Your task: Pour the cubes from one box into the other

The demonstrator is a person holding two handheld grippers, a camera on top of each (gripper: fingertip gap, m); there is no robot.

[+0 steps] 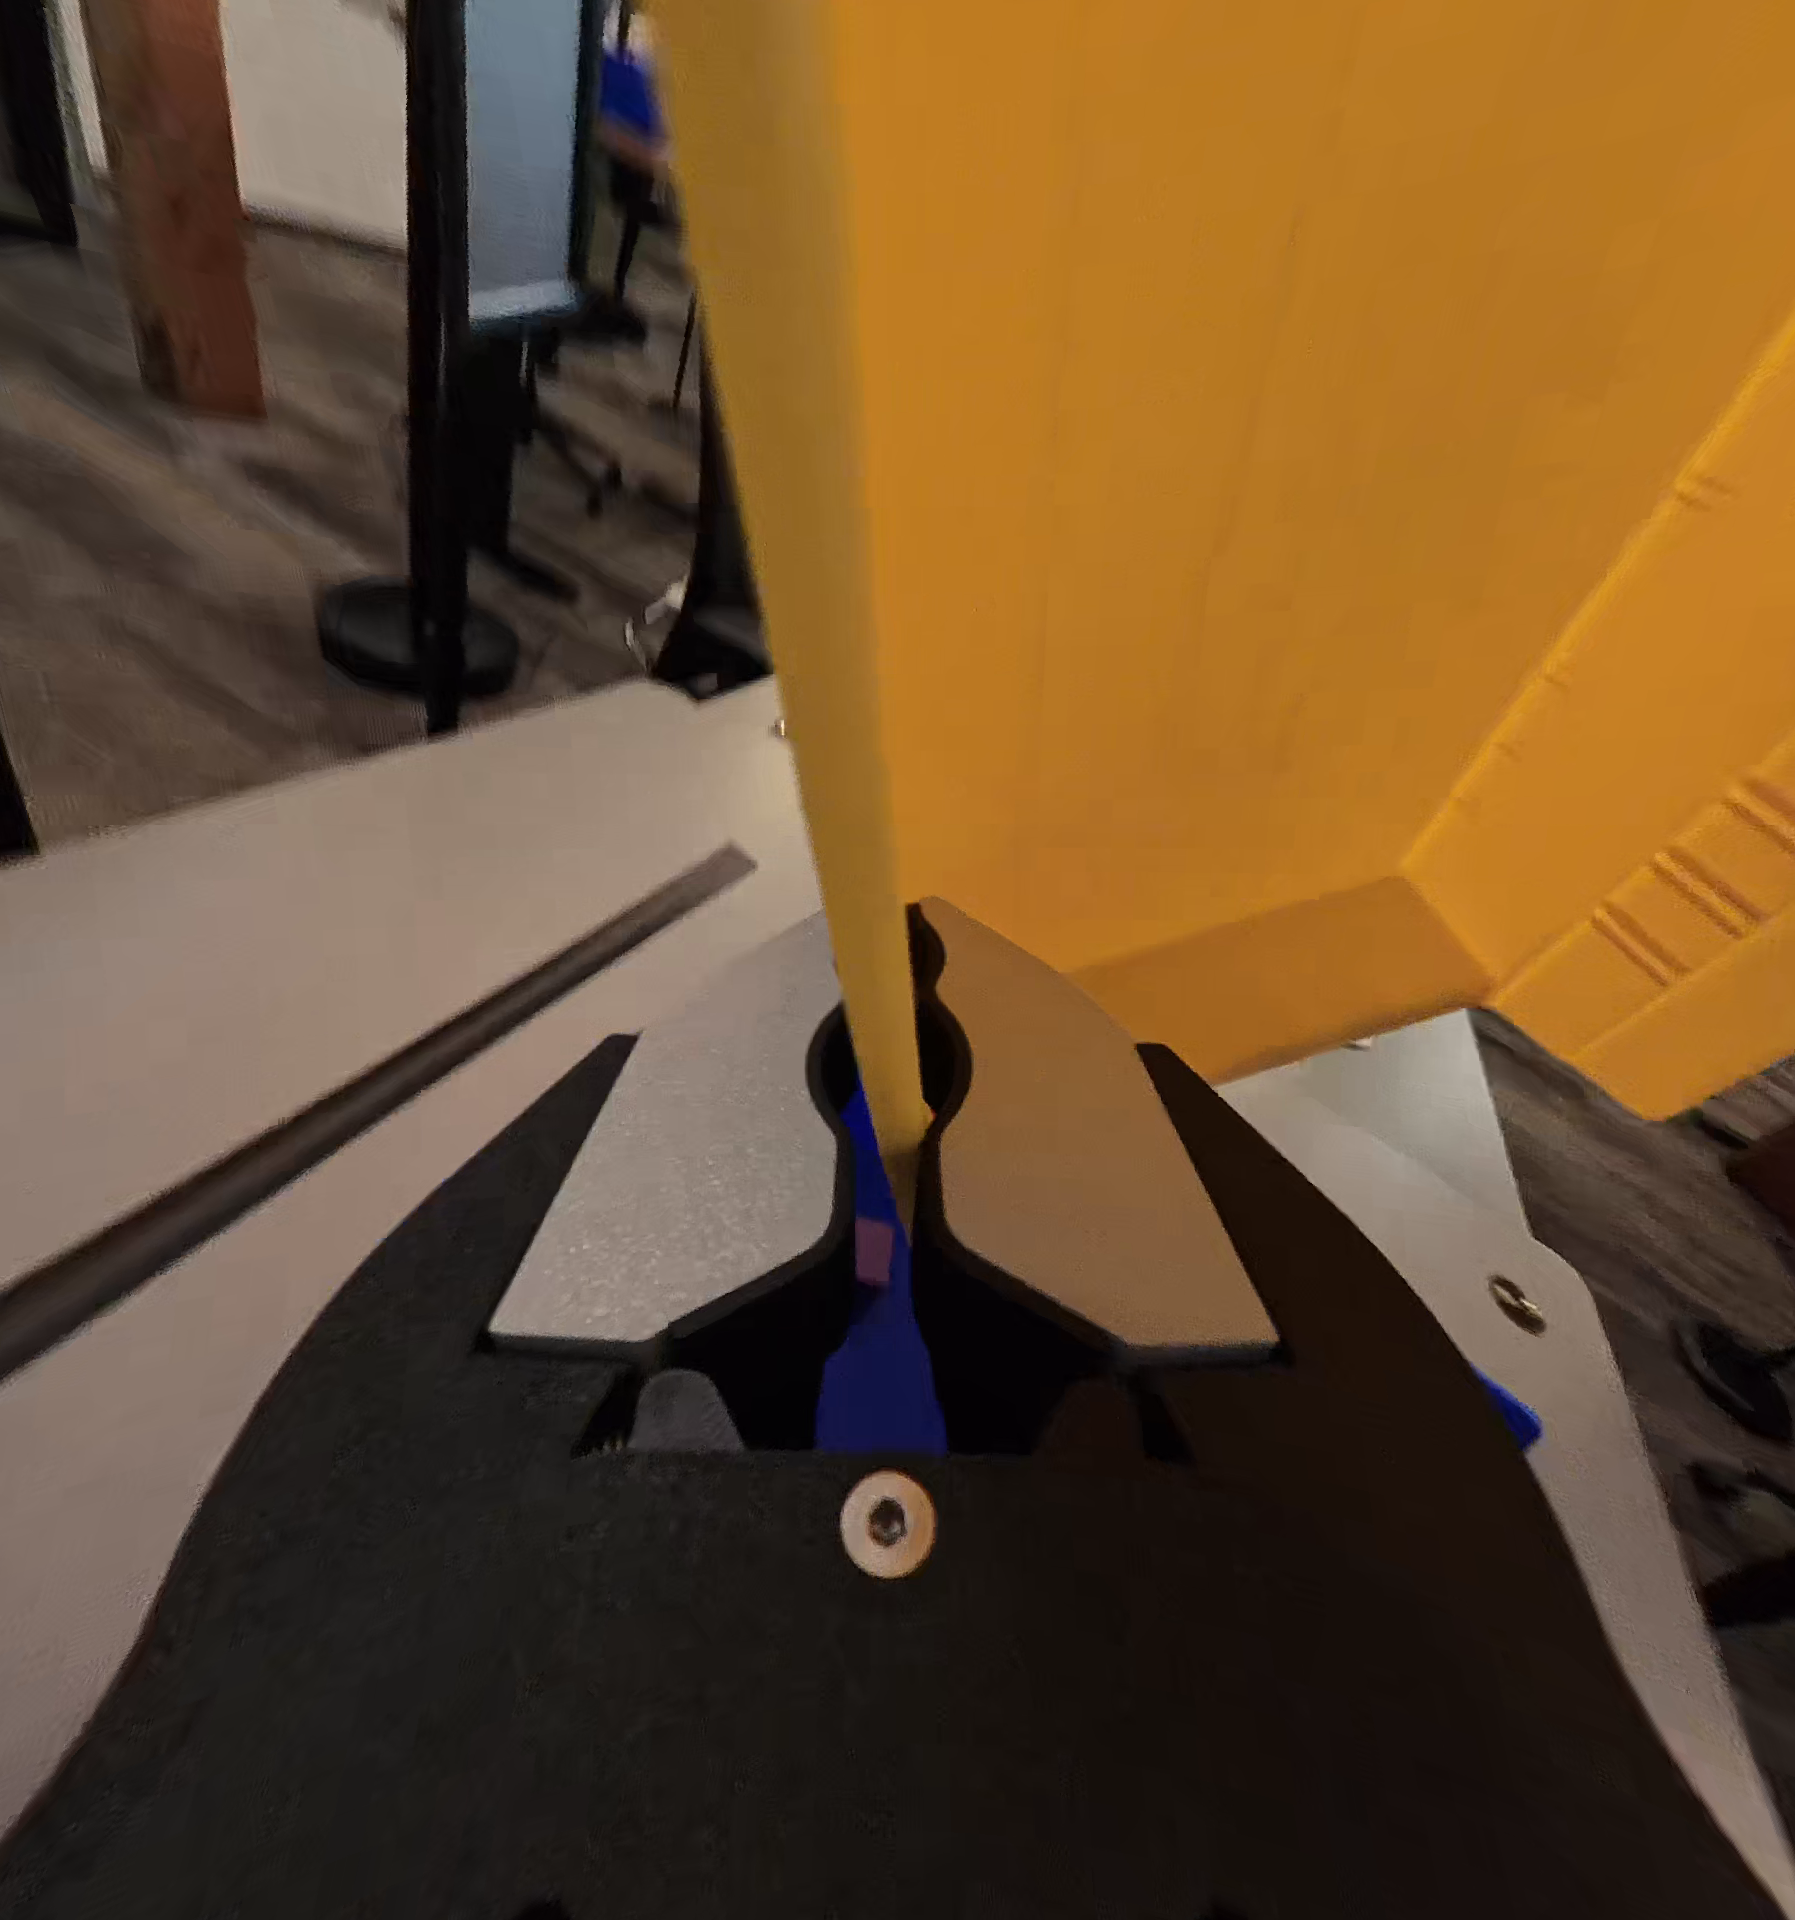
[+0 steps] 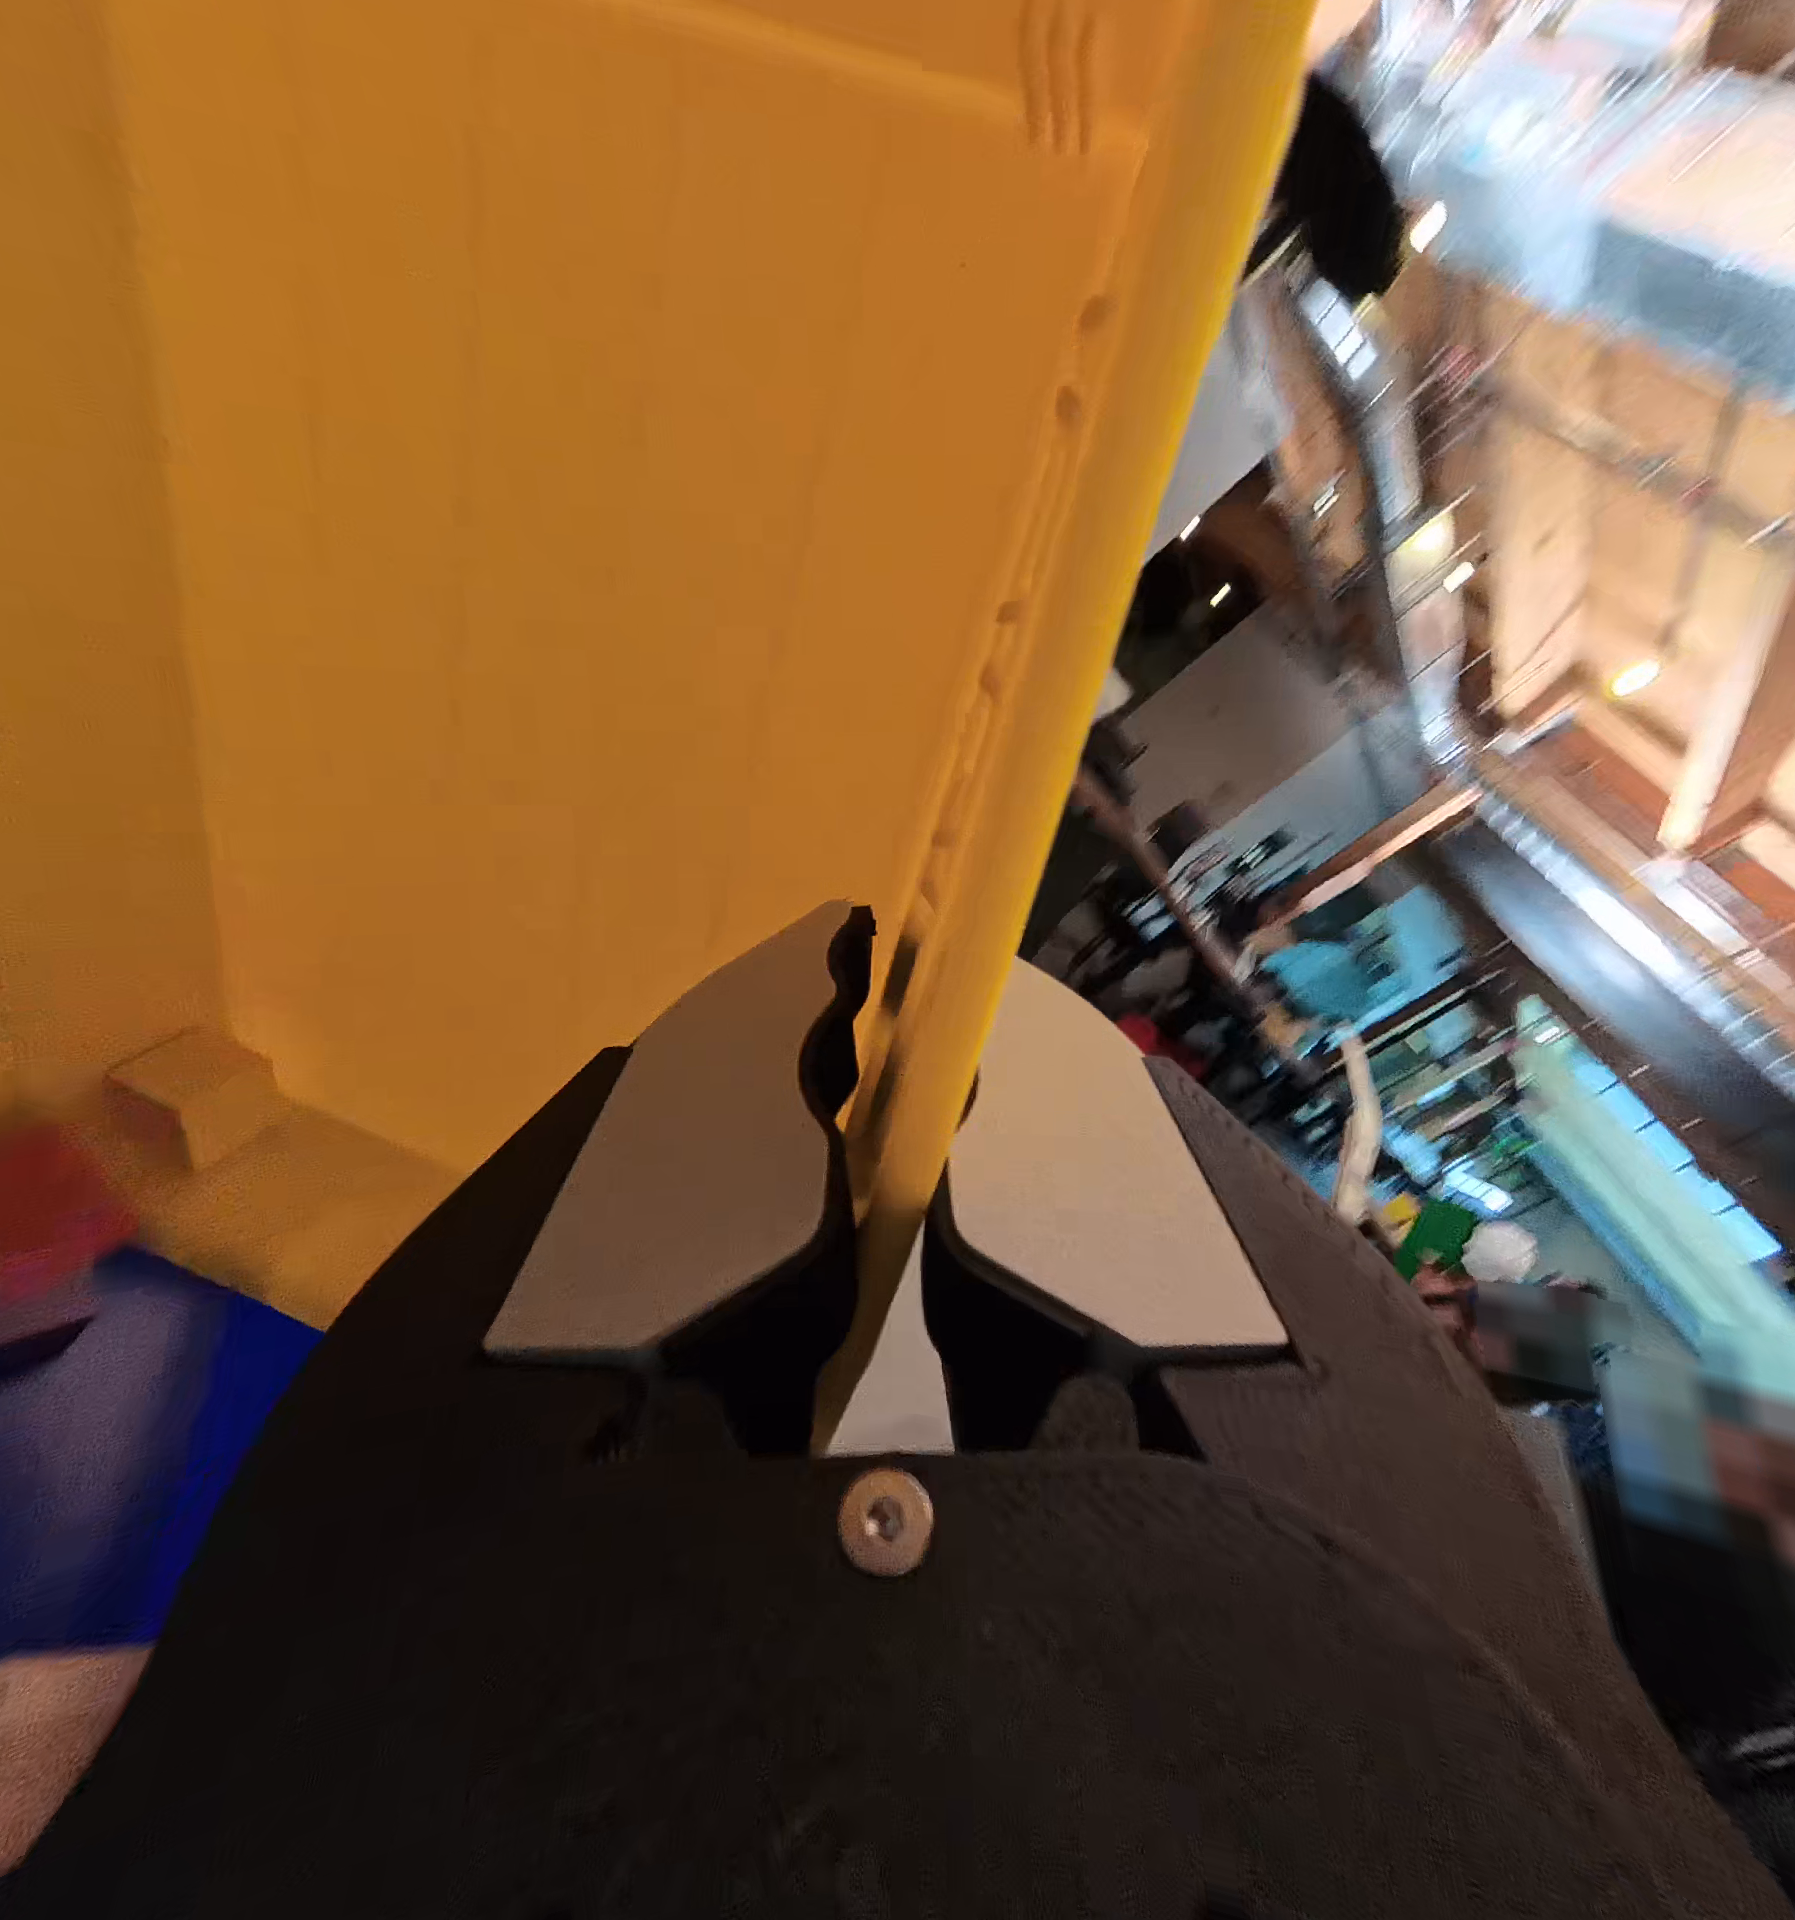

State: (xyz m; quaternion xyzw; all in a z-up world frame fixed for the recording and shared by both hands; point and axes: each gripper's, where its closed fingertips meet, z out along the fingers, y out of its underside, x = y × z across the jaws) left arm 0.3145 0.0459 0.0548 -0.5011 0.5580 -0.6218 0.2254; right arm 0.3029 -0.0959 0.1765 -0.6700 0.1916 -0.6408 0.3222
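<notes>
A yellow box [image 1: 1236, 468] fills the upper right of the left wrist view, tipped up on end above the table. My left gripper [image 1: 888, 1039] is shut on its left wall. In the right wrist view the same yellow box [image 2: 560, 520] fills the upper left, and my right gripper [image 2: 914, 1060] is shut on its right wall. A blue box [image 2: 82, 1455] lies below it at the lower left, with a blurred red cube [image 2: 36, 1184] over it. Blue [image 1: 877, 1371] also shows between my left fingers, with a small purple cube [image 1: 870, 1252].
A pale table [image 1: 301, 935] with a dark groove [image 1: 353, 1122] lies under the left gripper; its far edge runs across the left wrist view. Beyond it stand a black pole stand [image 1: 431, 416] and a wooden post [image 1: 181, 208] on carpet. The right wrist view's background is blurred shelving.
</notes>
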